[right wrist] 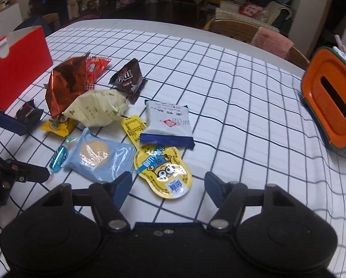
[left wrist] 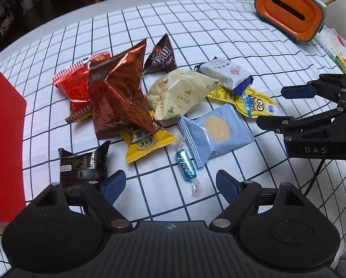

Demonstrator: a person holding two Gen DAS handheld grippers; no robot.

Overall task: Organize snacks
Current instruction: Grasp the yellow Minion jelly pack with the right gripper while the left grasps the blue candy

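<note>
Snack pile is sitting mid-bench on the checked cloth, nearer the red box (right wrist: 17, 55) at the left edge. Left tool (left wrist: 170, 185) is hanging released, nothing between its pads, over the teal wrapped candy (left wrist: 185, 165) and beside the black packet (left wrist: 82, 164). Right tool (right wrist: 168, 190) is also released, empty, hovering just over the yellow Minions pouch (right wrist: 163, 169).

Handling, as a guess: all light, crinkly, slippery film. The brown foil bag (left wrist: 117, 97) and cream bag (left wrist: 180, 92) are looking air-puffed, so pinch a sealed end seam, gently. The pouch and the light blue cookie packet (left wrist: 217, 132) are lying flat, so take an edge.

The right wrist view is showing the box's open top and white inside; the left wrist view is showing only its red side. The orange tissue box (left wrist: 291, 16) is standing toward the far right corner.
</note>
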